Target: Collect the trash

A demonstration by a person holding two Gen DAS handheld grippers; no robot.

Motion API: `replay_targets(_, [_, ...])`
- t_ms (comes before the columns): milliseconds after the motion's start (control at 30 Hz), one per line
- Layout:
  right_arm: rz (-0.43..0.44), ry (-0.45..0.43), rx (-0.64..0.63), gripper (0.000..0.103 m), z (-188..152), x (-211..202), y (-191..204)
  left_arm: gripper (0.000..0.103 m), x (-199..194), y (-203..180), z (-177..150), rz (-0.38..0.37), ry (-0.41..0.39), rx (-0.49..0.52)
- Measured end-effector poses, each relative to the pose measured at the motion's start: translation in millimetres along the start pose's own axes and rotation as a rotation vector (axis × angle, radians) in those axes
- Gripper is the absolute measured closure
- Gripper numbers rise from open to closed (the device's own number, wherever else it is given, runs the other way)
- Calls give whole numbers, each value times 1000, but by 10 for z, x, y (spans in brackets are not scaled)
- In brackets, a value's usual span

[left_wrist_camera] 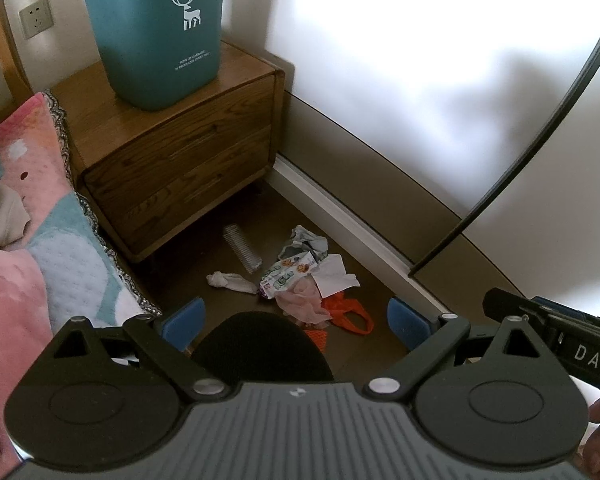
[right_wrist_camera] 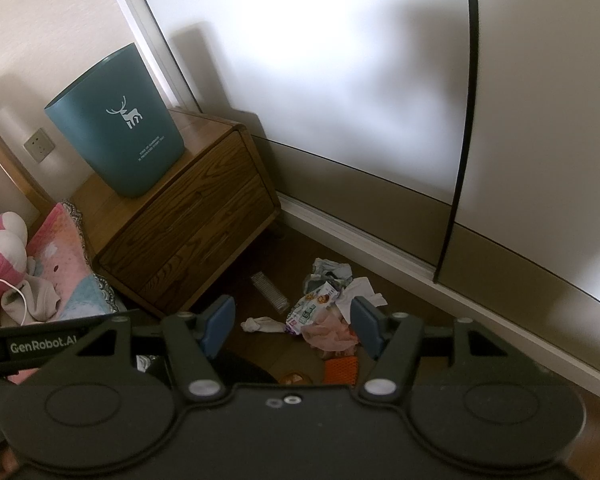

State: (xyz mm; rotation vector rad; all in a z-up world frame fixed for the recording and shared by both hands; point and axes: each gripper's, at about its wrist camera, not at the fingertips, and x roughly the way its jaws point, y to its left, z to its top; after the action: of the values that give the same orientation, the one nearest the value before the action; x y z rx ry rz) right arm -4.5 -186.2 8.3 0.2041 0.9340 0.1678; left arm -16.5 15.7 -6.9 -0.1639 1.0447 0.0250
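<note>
Trash pile on the floor: wrapper, sock, crumpled paper, pink cloth, orange net, clear comb strip; it lies at 12 o'clock just beyond the left tool and the right tool, both released, jaws wide, holding nothing. Bin stands at 11 o'clock on the nightstand, well apart from the pile. Bed edge at 9 o'clock, wall track at 2 o'clock, open floor between them.
</note>
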Motion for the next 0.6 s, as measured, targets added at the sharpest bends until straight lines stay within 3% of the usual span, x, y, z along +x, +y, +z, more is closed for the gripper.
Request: replay_targets(600, [-17,17,8,39,30,132,-20,4,101,14,-6,-28,1,-6])
